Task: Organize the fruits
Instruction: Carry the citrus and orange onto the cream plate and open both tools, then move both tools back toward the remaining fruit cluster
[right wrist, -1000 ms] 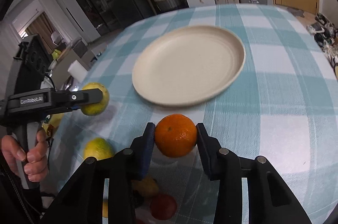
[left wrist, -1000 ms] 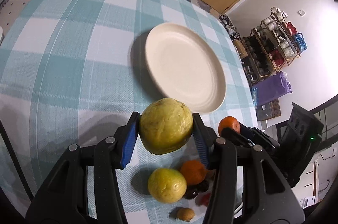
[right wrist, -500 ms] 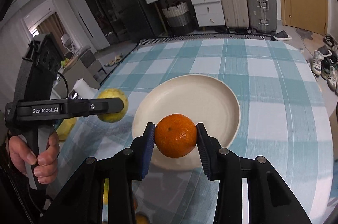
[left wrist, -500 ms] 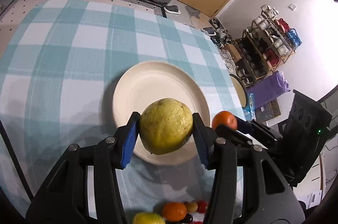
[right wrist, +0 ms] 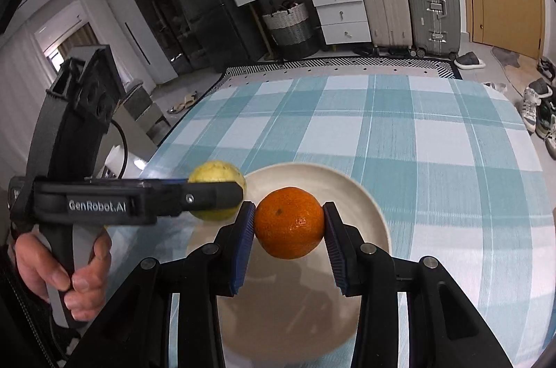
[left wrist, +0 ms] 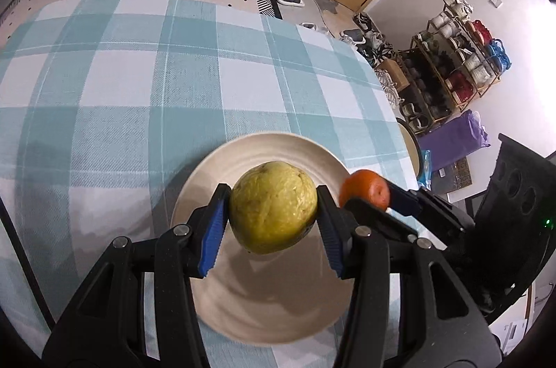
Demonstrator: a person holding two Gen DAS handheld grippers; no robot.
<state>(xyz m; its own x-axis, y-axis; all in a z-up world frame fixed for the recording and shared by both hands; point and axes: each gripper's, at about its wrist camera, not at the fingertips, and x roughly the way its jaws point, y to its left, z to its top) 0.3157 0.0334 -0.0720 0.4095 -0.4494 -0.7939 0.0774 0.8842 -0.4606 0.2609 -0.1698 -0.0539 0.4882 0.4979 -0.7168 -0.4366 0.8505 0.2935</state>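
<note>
The left tongs (left wrist: 273,222) squeeze a bumpy yellow-green round fruit (left wrist: 273,215). The right tongs (right wrist: 289,225) squeeze a round orange (right wrist: 289,222). Both hang above the round cream plate (right wrist: 365,211).

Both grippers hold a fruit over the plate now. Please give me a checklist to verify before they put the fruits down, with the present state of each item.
1. Left gripper grips the yellow-green fruit between both pads: ok.
2. Right gripper grips the orange between both pads: ok.
3. Both fruits are above the plate: ok for the orange; the yellow-green fruit is over it in the left view, at its edge in the right view.
4. Plate has no fruit on it: ok.
5. The grippers do not touch each other: ok, but close.
6. Height of the fruits above the plate: cannot tell.
</note>
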